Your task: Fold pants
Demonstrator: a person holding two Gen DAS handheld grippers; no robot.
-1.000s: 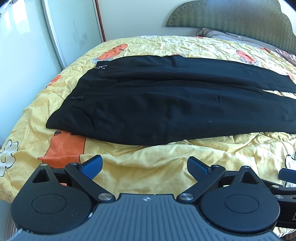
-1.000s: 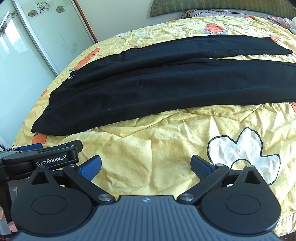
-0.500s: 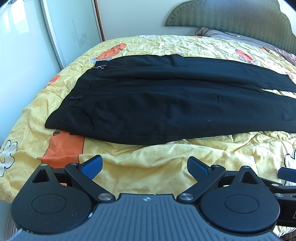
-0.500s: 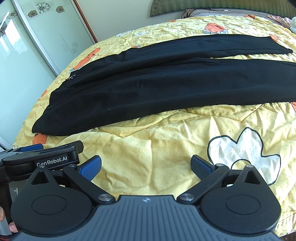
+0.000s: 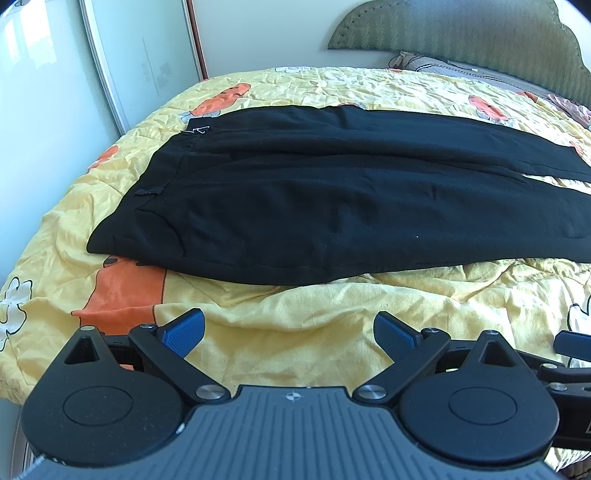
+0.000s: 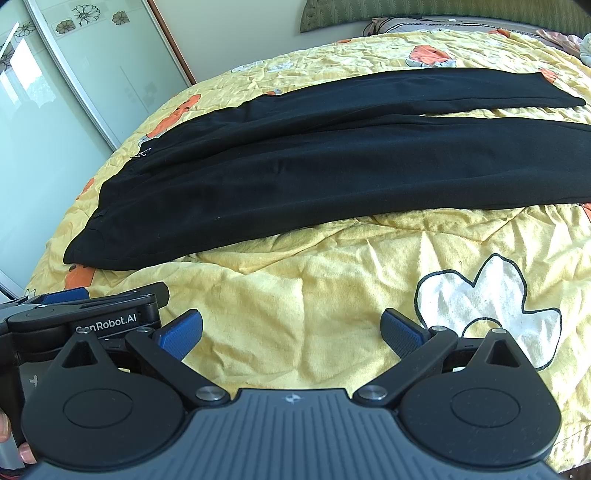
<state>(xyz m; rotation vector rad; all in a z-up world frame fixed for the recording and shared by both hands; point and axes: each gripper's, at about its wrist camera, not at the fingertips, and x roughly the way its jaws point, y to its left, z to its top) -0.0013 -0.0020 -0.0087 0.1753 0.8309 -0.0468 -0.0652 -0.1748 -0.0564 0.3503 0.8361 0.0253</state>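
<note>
Black pants (image 5: pixel 332 206) lie flat across a yellow bedspread (image 5: pixel 332 317), waistband to the left, both legs running off to the right side by side. In the right wrist view the pants (image 6: pixel 332 166) show full length, leg hems at the right. My left gripper (image 5: pixel 289 332) hovers open above the bedspread, short of the pants' near edge. My right gripper (image 6: pixel 291 334) is also open, over bare bedspread, nothing between its blue pads (image 6: pixel 400 332). The left gripper's body (image 6: pixel 92 317) shows at the lower left of the right wrist view.
A sliding wardrobe door (image 5: pixel 55 92) stands along the bed's left side. A green headboard (image 5: pixel 461 33) and a pillow (image 5: pixel 436 64) are at the far end. A white flower print (image 6: pixel 480 314) marks the spread near my right gripper. A person's fingertip (image 6: pixel 26 452) shows at bottom left.
Both views shift only slightly; the left gripper has crept a little to the right and forward. The pants have not moved and both grippers stay open.
</note>
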